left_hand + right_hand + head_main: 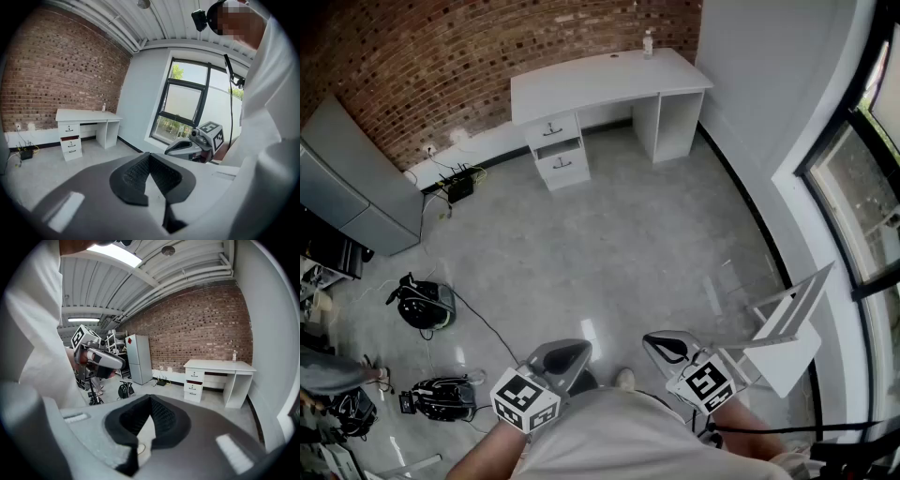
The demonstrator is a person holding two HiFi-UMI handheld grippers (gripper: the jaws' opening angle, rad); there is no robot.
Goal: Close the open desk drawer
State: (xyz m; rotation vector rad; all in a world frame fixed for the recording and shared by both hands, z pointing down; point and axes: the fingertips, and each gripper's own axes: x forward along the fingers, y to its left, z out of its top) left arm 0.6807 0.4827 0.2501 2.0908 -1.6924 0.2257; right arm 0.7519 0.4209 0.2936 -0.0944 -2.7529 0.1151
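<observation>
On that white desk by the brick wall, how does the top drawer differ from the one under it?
The top drawer sits pushed in under the desk top; the lower drawer stands pulled out toward the room, a dark gap above it. The top drawer's front is shallow; the lower drawer's looks taller. Both are white with dark handles.

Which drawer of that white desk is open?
The lower drawer: its front juts out toward the room, a dark gap above it, while the top drawer sits flush.
</observation>
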